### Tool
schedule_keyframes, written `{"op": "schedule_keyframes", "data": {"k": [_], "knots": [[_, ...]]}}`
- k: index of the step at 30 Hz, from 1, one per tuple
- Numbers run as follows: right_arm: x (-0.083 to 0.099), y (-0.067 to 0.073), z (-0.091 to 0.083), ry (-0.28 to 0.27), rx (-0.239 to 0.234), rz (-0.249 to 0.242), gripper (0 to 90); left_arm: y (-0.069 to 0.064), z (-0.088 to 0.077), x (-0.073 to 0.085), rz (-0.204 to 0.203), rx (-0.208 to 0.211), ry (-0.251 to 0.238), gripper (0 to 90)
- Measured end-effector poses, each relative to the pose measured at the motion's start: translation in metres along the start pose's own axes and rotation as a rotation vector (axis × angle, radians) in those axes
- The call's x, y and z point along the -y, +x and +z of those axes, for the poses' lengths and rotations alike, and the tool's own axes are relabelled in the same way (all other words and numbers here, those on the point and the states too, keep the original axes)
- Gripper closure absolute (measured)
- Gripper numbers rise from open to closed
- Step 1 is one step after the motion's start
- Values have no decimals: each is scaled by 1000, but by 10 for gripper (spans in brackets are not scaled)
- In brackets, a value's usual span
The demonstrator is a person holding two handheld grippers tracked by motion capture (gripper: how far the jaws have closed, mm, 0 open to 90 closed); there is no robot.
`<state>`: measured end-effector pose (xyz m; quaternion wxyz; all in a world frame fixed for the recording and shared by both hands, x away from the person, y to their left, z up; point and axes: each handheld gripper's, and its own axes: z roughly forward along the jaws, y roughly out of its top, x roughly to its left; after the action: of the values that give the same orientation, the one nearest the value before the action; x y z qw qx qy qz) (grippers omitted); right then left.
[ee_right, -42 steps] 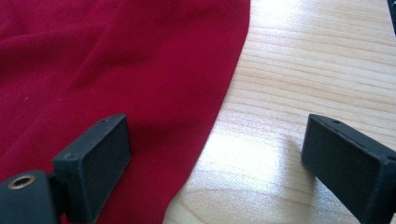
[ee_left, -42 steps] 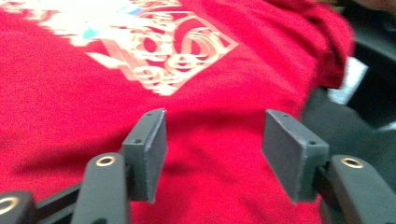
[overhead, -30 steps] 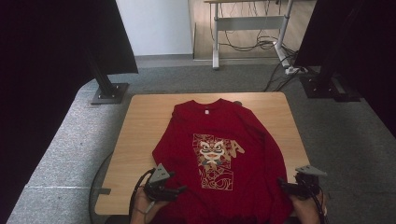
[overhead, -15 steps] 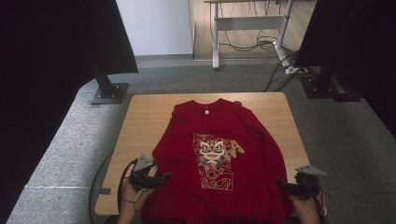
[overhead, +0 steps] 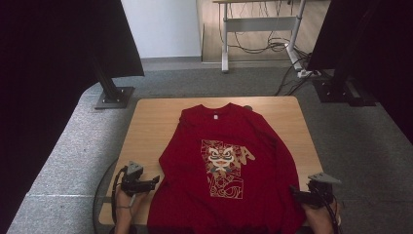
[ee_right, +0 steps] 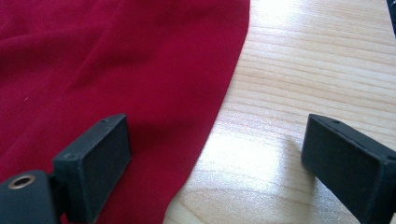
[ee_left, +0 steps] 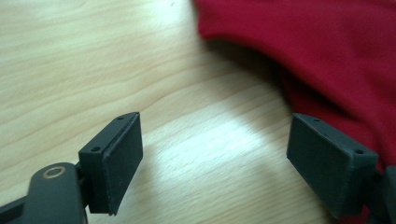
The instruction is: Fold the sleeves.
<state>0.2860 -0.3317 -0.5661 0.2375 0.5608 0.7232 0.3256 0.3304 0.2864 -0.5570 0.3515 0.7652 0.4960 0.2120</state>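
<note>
Sweatshirt (overhead: 229,161), red with a printed lion-mask graphic on its chest, lay flat and face up on the wooden table (overhead: 146,126), its collar at the far edge and its hem hanging over the near edge, so that its long axis ran from the person outward. At the left, the left gripper (overhead: 157,179) rested low over bare wood just beside the garment's left side edge; its jaws had just been opening and stood wide apart with nothing between them, and in the left gripper view the red cloth (ee_left: 327,51) lay ahead and toward the right-hand jaw. At the right, the right gripper (overhead: 292,192) sat at the garment's right side edge near the hem, jaws likewise apart and empty; in the right gripper view the fabric edge (ee_right: 224,102) ran between the two jaws, cloth under the left one. The right gripper was judged nearer to a grasp. Count: one sweatshirt, one table, two grippers.
</note>
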Motion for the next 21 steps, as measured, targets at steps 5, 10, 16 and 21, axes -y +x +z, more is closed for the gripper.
{"op": "schedule_keyframes", "data": {"k": [5,10,16,21], "knots": [[0,0,0,0,0,0,79,2,4,4,4,-26,20,167],[0,0,0,0,0,0,78,3,5,5,9,-35,9,130],[0,0,0,0,-6,-2,76,2,7,5,3,-40,17,85],[1,-2,-2,-3,-19,-5,78,3,8,4,-8,-54,30,38]]}}
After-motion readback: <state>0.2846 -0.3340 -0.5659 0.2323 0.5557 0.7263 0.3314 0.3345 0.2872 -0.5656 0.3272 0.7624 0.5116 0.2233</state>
